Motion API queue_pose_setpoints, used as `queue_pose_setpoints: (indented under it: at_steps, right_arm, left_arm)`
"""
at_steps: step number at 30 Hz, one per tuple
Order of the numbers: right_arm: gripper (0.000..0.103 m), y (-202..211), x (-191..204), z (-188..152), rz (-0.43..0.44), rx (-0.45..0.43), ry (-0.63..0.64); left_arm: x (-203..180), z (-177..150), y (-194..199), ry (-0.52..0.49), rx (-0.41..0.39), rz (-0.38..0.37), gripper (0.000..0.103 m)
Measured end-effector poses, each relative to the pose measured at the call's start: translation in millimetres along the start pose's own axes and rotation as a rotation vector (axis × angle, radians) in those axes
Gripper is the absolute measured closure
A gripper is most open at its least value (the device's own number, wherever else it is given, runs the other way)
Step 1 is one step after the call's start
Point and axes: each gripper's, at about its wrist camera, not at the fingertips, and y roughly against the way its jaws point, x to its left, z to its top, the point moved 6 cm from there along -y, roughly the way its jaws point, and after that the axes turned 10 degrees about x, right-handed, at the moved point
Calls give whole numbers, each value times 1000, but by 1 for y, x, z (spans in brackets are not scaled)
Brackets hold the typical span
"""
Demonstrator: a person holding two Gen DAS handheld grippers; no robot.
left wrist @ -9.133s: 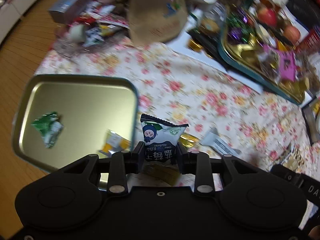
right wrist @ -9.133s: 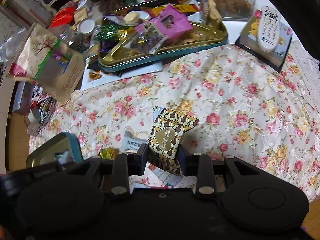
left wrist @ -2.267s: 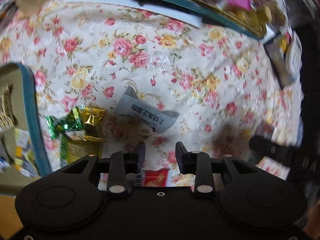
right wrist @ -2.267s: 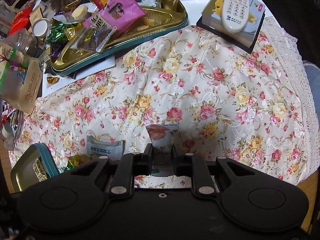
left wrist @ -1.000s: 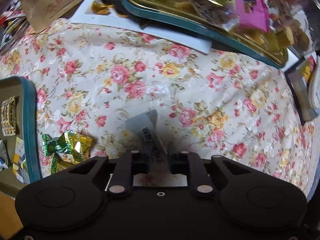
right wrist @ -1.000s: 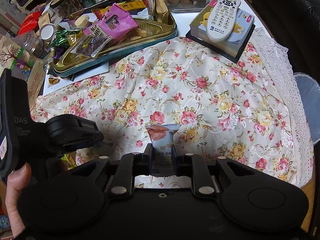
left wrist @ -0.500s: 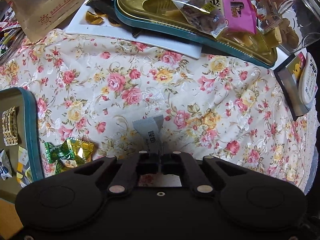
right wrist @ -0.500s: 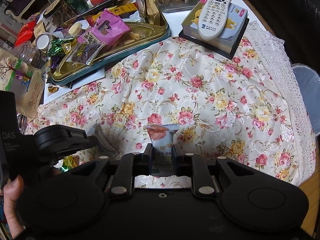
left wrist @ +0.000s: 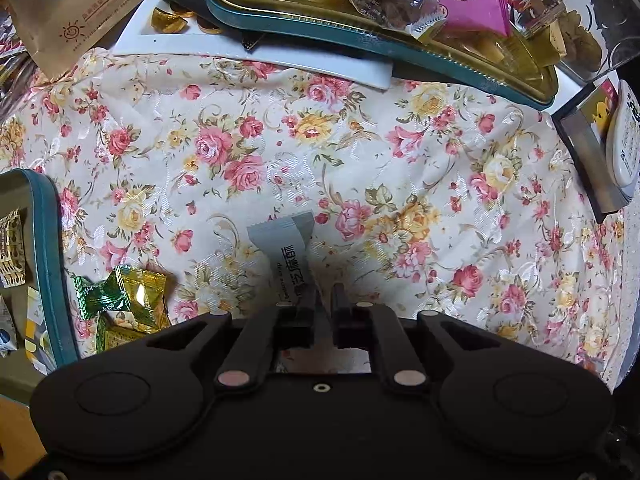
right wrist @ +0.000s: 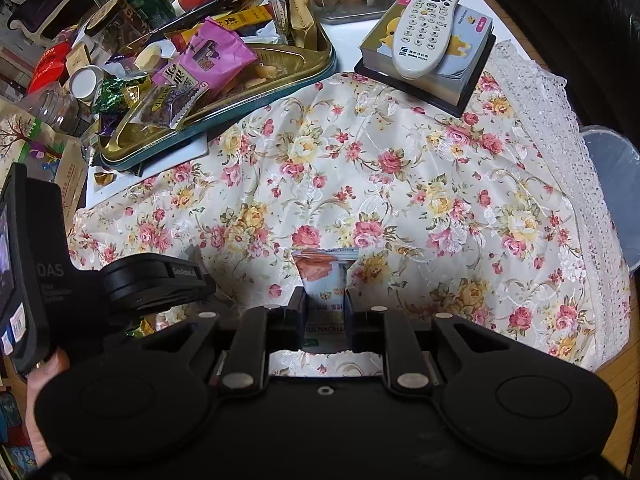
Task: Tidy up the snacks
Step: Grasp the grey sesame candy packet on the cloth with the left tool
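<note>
**A:** What differs from half a second back?

**B:** Your left claw [left wrist: 324,300] was clamped tight then. Now a narrow slit shows and the jaws are opening. A couple of seconds ago the grey packet [left wrist: 282,240] lay flat on the flowered cloth [left wrist: 360,152]. Now it is up off the cloth.

**A:** And the grips?

**B:** The grey packet's near end sits between your left fingers, pinched, against the left one. Your right claw [right wrist: 325,300] is nearly closed, squeezing the orange-and-white packet [right wrist: 324,272], same as before.

**A:** How do they point?

**B:** The grey packet's long axis runs away from the claw, far end leaning left. It is above mid-cloth, right of the green-and-gold sweets [left wrist: 120,300] and the teal-rimmed tray [left wrist: 48,240]. The orange-and-white one points straight ahead over the near cloth.
</note>
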Motion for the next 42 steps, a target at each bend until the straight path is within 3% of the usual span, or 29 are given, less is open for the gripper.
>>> queue_pose_setpoints:
  at_steps: [11,12,14,26,29,34,39,40,42]
  right_arm:
    - [83,0,4,-1,-9,-3,21]
    - [83,-1,4,-1,-10,-1,21]
    - [83,-1,4,-1,-8,2,19]
    - [83,9,7,2,12,-17,10]
    - [83,7,6,1,8,-14,4]
    - [83,4,7,1,1,-7,11]
    - [83,3,4,2,11,2,4]
    - [83,4,3,2,14,2,4]
    - [83,5,3,2,16,-2,5]
  left_arm:
    - [-5,5,-3,10,1,-13,86]
    - [-5,5,-2,14,-4,-21,96]
    - [-1,4,-1,30,-3,-20,102]
    - [9,2,32,7,-44,-57,103]
    - [10,5,33,6,-50,-18,94]
    - [17,9,16,111,8,-111,92]
    - [17,9,6,123,-9,-14,89]
    - [17,9,7,122,-17,-24,85]
    - [14,9,8,125,-36,-46,66]
